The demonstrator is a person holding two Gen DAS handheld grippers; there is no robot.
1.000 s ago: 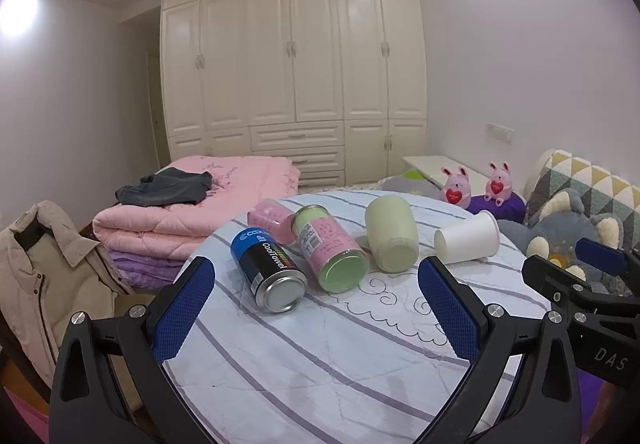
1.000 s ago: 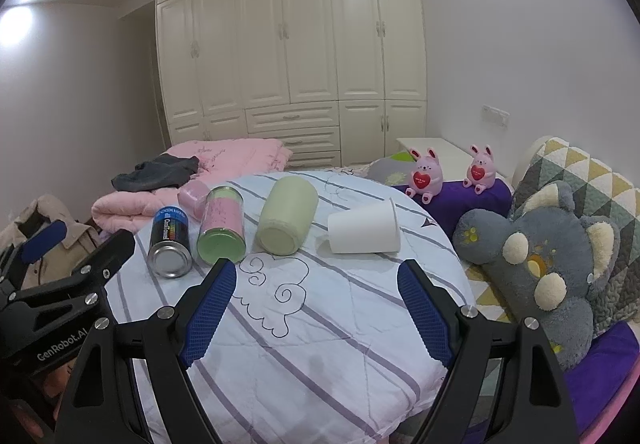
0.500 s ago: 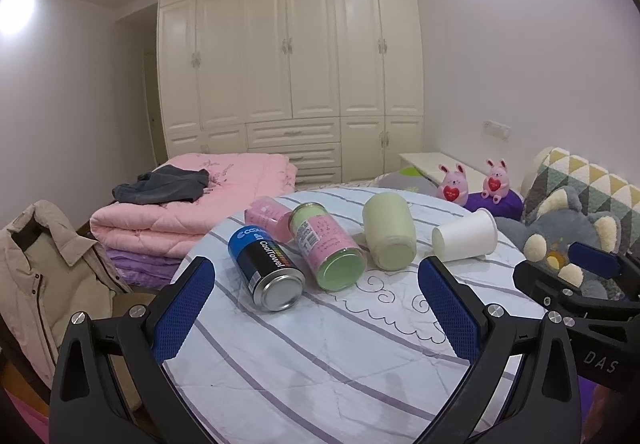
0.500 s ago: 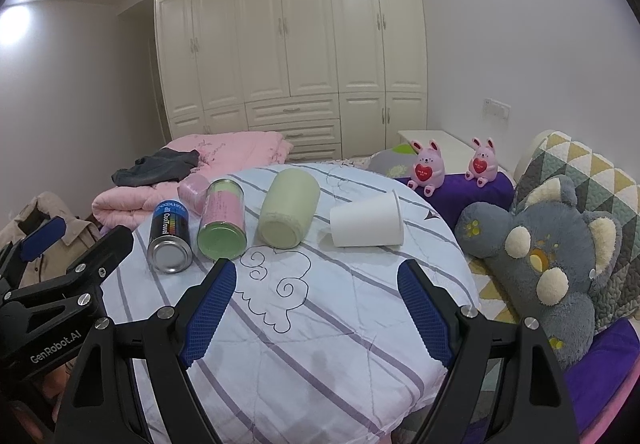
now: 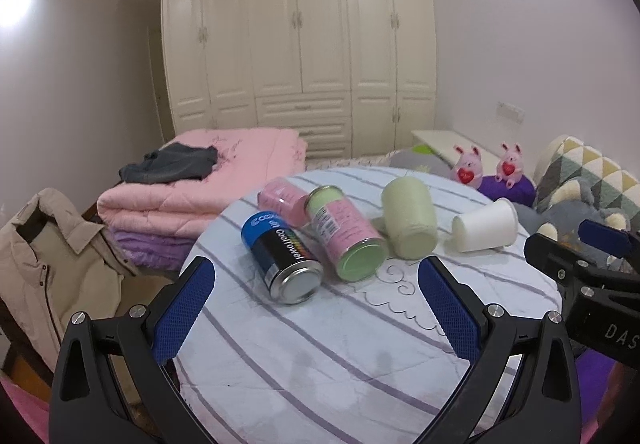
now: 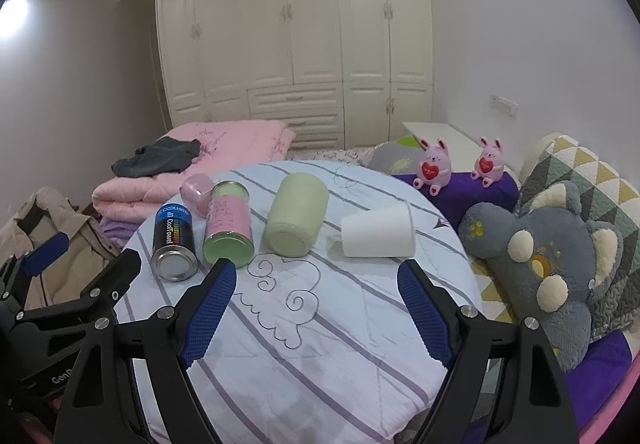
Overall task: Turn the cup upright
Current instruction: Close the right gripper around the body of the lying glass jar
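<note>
Paper cup (image 6: 378, 232) is seen lying on its side on the striped table (image 6: 320, 344), right of the pale green cup (image 6: 296, 219) and cans. Right gripper (image 6: 316, 308) and left gripper (image 5: 316, 310) are held spread wide, empty, well short of it. If squeezed hard, the thin wall could be crushed; a nudge could roll it away.

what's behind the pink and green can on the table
A small pink cup lies on its side just behind the pink and green can, which hides part of it. Whether the two touch cannot be told. Both grippers are open.
</note>
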